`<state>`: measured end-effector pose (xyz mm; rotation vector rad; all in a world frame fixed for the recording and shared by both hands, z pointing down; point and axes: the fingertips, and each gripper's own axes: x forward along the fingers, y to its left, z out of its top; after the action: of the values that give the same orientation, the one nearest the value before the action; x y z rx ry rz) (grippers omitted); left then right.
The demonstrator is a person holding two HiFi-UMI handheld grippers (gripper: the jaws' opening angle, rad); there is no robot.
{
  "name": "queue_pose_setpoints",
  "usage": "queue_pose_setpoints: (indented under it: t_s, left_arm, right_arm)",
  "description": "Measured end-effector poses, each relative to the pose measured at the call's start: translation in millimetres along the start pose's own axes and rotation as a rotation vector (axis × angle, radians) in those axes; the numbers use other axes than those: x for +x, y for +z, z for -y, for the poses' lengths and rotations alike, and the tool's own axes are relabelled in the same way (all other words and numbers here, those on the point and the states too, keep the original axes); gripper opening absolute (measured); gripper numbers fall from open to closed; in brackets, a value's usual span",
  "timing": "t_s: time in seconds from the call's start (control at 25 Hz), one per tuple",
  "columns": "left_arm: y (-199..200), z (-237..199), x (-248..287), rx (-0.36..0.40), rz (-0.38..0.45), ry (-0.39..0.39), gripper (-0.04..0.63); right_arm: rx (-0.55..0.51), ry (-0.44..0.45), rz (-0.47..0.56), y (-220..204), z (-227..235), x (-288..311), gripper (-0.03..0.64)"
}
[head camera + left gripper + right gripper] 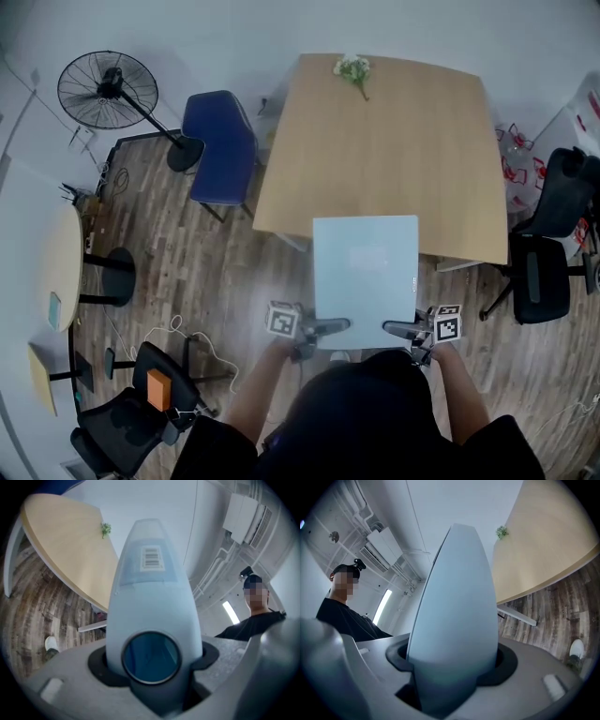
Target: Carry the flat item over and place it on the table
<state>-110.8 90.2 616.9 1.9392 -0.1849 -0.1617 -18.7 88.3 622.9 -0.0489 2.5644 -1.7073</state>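
The left gripper [328, 326] and right gripper [398, 328] each clamp the near edge of the pale blue flat item [366, 272], whose far end overlaps the wooden table [375, 141].

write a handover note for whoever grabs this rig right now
Left hand-held gripper: shut on the near edge of the pale blue flat rectangular panel, towards its left corner.
Right hand-held gripper: shut on the same edge, towards the right corner.
Things: the panel is held roughly level; in the head view its far half overlaps the near edge of the light wooden table. A small sprig of white flowers lies at the table's far end.
Done: panel picked up and brought to the table.
Left: move it fully over the tabletop, set it down, open both grippers.
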Motion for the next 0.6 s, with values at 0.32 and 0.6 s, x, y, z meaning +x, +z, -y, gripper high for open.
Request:
queue_pose_setpoints:
  t_s: [0.32, 0.6]
  left_arm:
    - [85, -42, 63, -0.085, -0.03, 0.032, 0.337]
    - [162, -84, 119, -0.062, -0.037, 0.06, 0.341]
  right_arm:
    - [0.067, -0.019, 0.046, 95, 42, -37, 0.314]
    - [0.117, -0.027, 0.057, 182, 82, -70, 0.314]
